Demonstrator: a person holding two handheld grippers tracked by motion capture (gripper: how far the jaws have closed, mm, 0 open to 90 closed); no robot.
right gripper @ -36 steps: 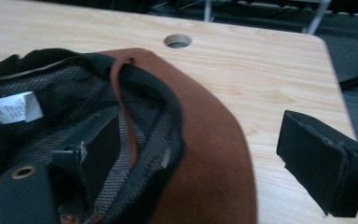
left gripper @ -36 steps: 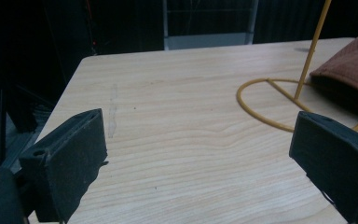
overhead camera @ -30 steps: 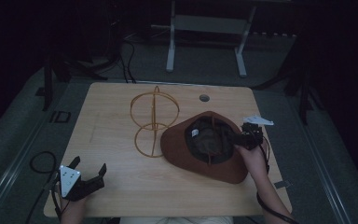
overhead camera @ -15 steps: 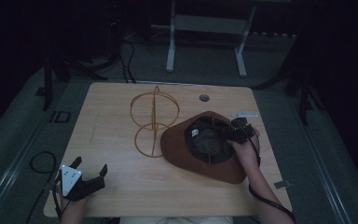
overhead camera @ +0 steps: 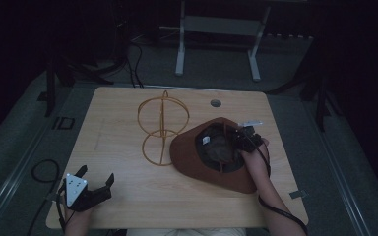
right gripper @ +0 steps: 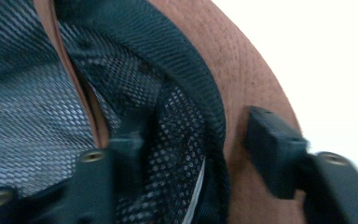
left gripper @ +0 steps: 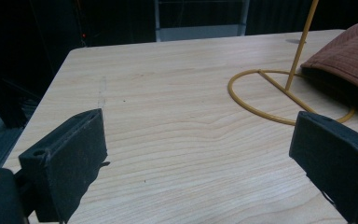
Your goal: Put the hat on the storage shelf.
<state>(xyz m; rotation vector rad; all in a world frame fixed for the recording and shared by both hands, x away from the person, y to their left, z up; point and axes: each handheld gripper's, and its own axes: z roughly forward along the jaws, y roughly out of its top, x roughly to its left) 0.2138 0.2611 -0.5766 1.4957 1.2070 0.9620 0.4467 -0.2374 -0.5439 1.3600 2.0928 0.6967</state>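
A brown brimmed hat (overhead camera: 187,157) lies crown-down on the wooden table (overhead camera: 118,113), its grey mesh lining (right gripper: 23,107) and black inner band (right gripper: 186,56) facing up. My right gripper (overhead camera: 240,140) reaches into the hat's right side. Its jaws have just been closing and straddle the band, one finger on the lining, the other on the brim (right gripper: 242,79), with gaps still showing. A gold wire hat stand (overhead camera: 163,118) stands just left of the hat. My left gripper (overhead camera: 97,173) rests open near the table's front left corner, with bare wood between its fingers (left gripper: 65,163).
The stand's base ring (left gripper: 261,100) lies beside the hat's brim (left gripper: 349,51). A round cable hole (overhead camera: 215,103) sits near the table's far edge. A white desk frame (overhead camera: 216,29) stands behind the table, and a cable loop (overhead camera: 42,169) lies on the floor at left.
My right gripper has moved down and left from the hat's outer rim into its opening, and its jaws have narrowed around the band. The left gripper has stayed put.
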